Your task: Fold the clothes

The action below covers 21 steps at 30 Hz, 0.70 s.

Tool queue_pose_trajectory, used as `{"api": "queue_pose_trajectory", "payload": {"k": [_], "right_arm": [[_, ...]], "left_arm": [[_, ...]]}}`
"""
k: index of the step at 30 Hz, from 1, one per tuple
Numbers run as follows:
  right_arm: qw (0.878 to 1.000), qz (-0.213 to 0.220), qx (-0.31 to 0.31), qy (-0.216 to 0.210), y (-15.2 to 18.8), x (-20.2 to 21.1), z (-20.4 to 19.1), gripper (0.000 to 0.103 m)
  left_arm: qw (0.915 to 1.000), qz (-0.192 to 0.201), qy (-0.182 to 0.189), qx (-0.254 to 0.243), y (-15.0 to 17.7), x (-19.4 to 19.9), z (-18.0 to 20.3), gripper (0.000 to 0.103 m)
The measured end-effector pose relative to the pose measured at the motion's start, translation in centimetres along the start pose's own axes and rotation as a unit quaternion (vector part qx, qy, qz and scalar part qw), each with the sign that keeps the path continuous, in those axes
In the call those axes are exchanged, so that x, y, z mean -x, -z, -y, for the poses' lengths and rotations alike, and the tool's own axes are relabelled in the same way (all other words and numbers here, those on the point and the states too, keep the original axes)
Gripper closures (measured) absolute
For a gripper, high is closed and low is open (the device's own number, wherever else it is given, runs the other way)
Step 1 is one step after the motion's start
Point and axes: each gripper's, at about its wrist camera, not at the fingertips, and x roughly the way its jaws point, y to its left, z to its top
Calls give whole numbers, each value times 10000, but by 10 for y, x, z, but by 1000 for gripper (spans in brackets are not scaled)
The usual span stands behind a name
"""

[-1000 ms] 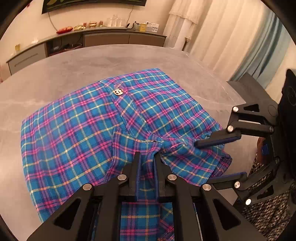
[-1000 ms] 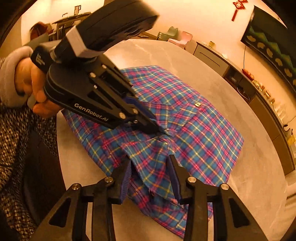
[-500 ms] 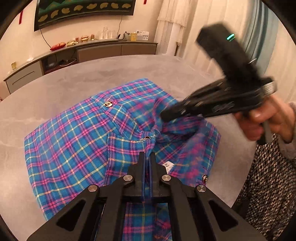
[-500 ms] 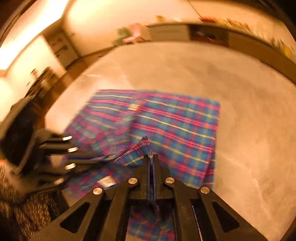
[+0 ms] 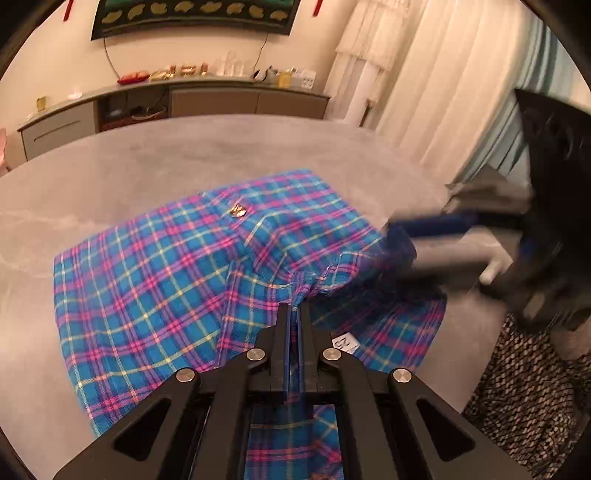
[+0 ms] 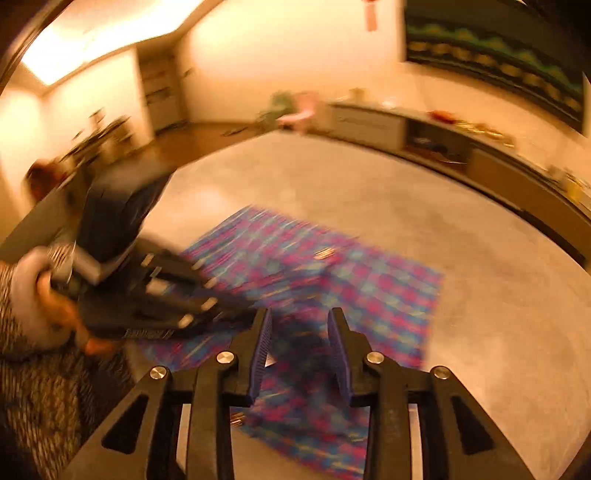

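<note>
Left gripper (image 5: 294,314) clamping a bunched ridge of the plaid shirt (image 5: 159,280), jaws pressed together with the cloth pinched between the blue pads at the shirt's near middle. Right gripper (image 6: 300,343) opening, jaws standing apart above the cloth, pads not pressing on anything, shirt fabric showing blurred through the gap; in the left wrist view appearing only as a smeared dark and blue shape (image 5: 436,225) at the shirt's right edge.

Shirt lying spread on the grey round table (image 5: 184,155), partly folded into a rough rectangle, long axis running from near left to far right in the left wrist view, far corner pointing toward the sideboard. Fabric rising into a small peak at the left gripper's tip, folds running from there toward the right gripper. Metal button (image 5: 237,211) sitting on the far part of the cloth, beyond the peak; white label (image 5: 345,341) showing just right of the left gripper's fingers.

Hand (image 6: 61,314) with a pale cuff gripping the left tool at the left of the right wrist view, black-and-white patterned garment (image 5: 535,387) filling the near right corner. Sideboard (image 5: 221,99) with small items standing along the far wall beneath a dark framed picture (image 5: 192,14), pale curtains (image 5: 443,92) hanging at far right. Right wrist view strongly motion-blurred
</note>
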Motion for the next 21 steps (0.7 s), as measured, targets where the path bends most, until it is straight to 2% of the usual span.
{"api": "queue_pose_trajectory", "payload": {"k": [4,6,7,8,10,12,13,14,15,17,18,19,21], "right_arm": [[9986,-242,435,183,9,-14,-9,68],[9969,-279,616,409,13,-13,-11,58],[9952,-282,750,565,16,-11,-13,46],[9931,-285,885,721,19,-10,-15,42],[9845,-338,1393,1012,25,-12,-24,42],[9697,-398,2051,1268,30,-21,-36,42],[9569,-430,2489,1433,32,-25,-42,44],[9470,-498,2792,1506,33,-29,-45,57],[9405,-667,2985,1480,33,-35,-44,74],[9296,-1047,3259,1365,30,-47,-38,92],[9302,-1222,3242,1211,27,-51,-35,95],[9406,-1414,2974,821,19,-51,-29,97],[9661,-1548,2050,-254,-1,-43,-15,98]], "left_arm": [[9998,3,-108,-178,3,4,2,102],[9996,-5,-159,-229,3,3,3,101],[9996,-10,-174,-243,3,3,4,101],[9995,-15,-181,-254,3,2,4,101],[9994,-20,-184,-283,3,2,5,101],[9993,-20,-188,-330,4,2,6,101],[9993,-15,-187,-338,4,3,6,101],[9993,-9,-184,-339,5,4,5,101],[9993,-4,-181,-341,6,5,5,101],[9993,9,-184,-315,7,7,2,101],[9994,15,-186,-300,8,8,0,101],[9994,21,-198,-282,8,9,-1,101],[9995,41,-216,-236,9,11,-5,101]]}}
